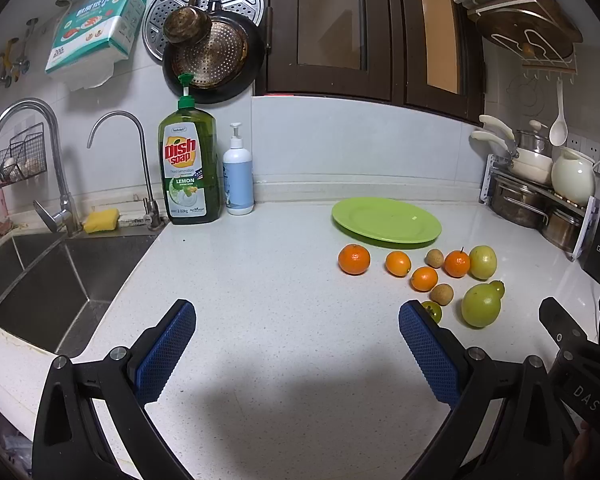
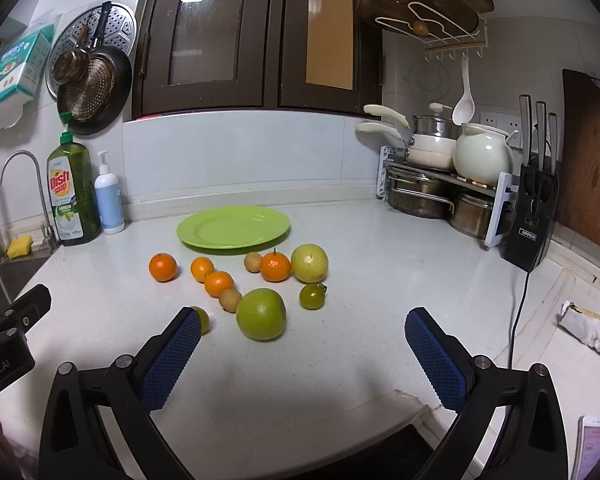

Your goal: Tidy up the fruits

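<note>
A green plate [image 1: 386,220] [image 2: 233,227] lies bare on the white counter. In front of it lie loose fruits: several small oranges [image 1: 353,259] [image 2: 163,267], two brown longans [image 2: 253,262], a yellow-green round fruit [image 1: 483,262] [image 2: 309,263], a big green fruit [image 1: 481,306] [image 2: 261,314] and two small green tomatoes [image 2: 312,296] [image 1: 433,311]. My left gripper [image 1: 296,344] is open and empty, left of the fruits. My right gripper [image 2: 302,350] is open and empty, just before the big green fruit.
A sink [image 1: 40,276] with taps is at the left, a dish soap bottle [image 1: 190,168] and white pump bottle [image 1: 238,176] behind it. A pot rack [image 2: 444,184] and knife block [image 2: 534,216] stand at the right. A phone [image 2: 594,448] lies near right.
</note>
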{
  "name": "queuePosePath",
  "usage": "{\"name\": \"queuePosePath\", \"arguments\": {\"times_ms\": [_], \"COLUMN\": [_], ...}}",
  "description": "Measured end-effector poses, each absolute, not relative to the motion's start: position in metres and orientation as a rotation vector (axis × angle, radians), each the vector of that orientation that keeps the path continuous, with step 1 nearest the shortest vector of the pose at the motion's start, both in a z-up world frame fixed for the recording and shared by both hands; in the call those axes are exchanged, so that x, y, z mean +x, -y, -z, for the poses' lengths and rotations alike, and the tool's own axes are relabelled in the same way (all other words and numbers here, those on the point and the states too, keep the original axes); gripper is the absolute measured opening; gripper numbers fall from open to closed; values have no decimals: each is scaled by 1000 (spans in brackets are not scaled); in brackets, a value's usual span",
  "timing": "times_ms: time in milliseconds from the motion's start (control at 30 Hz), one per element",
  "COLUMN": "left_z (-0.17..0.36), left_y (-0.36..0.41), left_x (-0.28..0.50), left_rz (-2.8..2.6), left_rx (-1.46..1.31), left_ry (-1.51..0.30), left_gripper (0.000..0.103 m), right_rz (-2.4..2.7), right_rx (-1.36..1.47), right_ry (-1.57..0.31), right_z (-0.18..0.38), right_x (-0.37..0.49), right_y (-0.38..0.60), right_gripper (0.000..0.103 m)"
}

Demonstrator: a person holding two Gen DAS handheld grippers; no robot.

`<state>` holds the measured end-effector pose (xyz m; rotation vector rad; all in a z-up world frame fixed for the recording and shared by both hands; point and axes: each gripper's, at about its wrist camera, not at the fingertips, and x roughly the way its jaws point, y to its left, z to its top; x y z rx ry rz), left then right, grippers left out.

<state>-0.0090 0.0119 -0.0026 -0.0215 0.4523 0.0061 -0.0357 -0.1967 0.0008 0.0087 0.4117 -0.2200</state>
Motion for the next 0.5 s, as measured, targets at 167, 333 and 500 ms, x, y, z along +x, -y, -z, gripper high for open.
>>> {"name": "queuePosePath", "arguments": {"times_ms": [167,333,500], "left_z": [2,2,1], "left_y": [-12,-12,-13], "left_x": [-9,-10,-10], "left_rz": [-5,-4,-2], "left_rx": [-21,-20,-21], "left_ry": [-452,-452,-452], "left_gripper": [103,103,103], "right_rz": [221,220,219], "right_rx": [8,9,7], "right_ry": [-407,-406,-412], "right_z": [-1,-1,0], "right_x": [-36,-37,-35], "right_y": [197,198,199], "right_gripper": [103,103,103]}}
